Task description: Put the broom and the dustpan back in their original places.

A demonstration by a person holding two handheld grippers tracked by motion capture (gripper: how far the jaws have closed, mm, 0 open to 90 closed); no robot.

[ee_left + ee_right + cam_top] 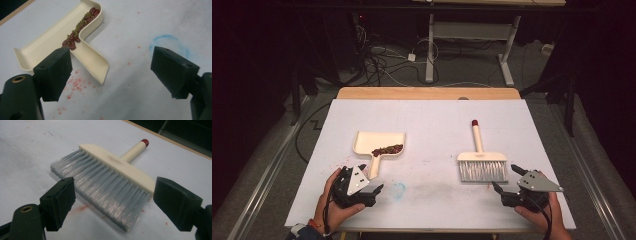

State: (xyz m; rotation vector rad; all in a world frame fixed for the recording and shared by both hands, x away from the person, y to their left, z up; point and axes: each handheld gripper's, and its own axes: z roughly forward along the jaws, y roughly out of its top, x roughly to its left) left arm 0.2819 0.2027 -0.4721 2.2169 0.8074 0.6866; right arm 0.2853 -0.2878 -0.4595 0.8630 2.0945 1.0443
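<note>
High view: left tongs point(371, 181) and right tongs point(507, 179) gape wide, empty, near dustpan point(379, 144) and brush point(481, 161).

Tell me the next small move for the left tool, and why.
Probably ease the left tool forward and left so its open jaws straddle the dustpan handle, then close. The dustpan lies flat with the beans gathered inside near the handle, and the tool sits just short of it, holding nothing. The right tool is open too, beside the brush.
</note>
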